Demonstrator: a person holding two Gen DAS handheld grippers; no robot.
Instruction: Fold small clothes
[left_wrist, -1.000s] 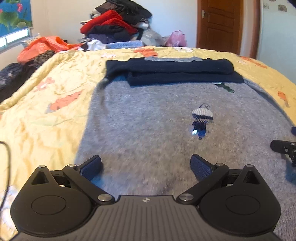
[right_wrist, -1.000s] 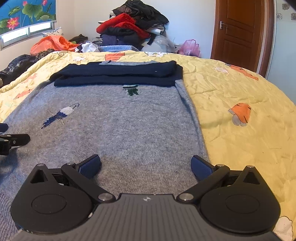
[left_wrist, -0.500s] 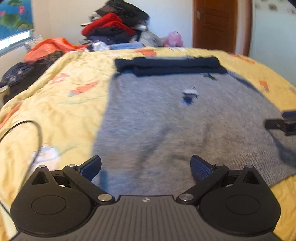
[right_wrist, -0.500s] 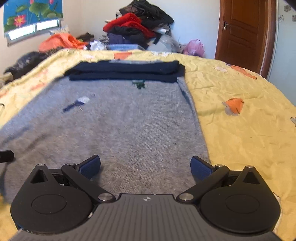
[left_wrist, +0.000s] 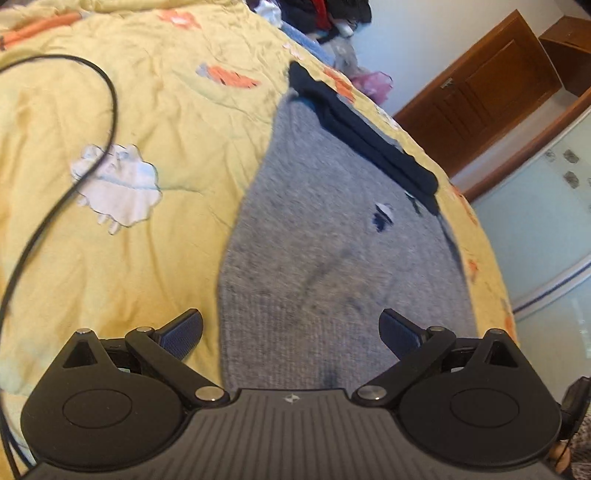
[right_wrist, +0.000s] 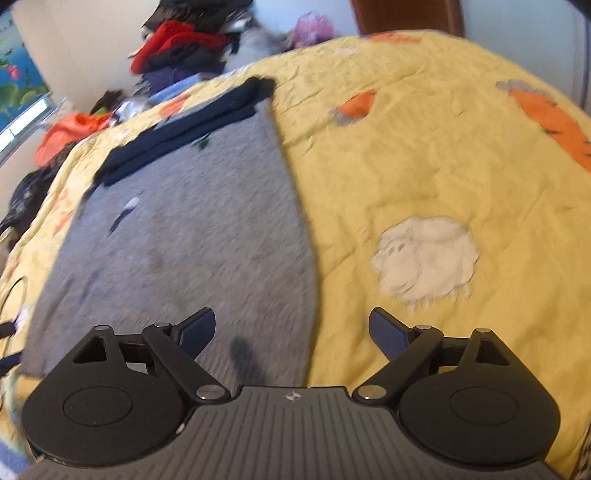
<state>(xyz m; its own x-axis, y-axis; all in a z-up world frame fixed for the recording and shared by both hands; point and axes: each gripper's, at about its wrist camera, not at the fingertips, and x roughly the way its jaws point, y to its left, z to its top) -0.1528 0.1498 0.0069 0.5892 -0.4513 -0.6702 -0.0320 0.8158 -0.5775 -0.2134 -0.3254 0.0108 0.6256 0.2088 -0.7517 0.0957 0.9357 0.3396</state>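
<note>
Grey sweater (right_wrist: 192, 236) flat beneath, its side edge seemingly between closing, empty right hand-held gripper (right_wrist: 291, 330) jaws.

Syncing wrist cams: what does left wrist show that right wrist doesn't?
Left only: black cable looped on the yellow quilt, glass sliding door.
Right only: lotus picture, orange garment at the bed edge.
Both: grey sweater lying flat, navy folded sleeves across its far end, clothes pile, wooden door.
</note>
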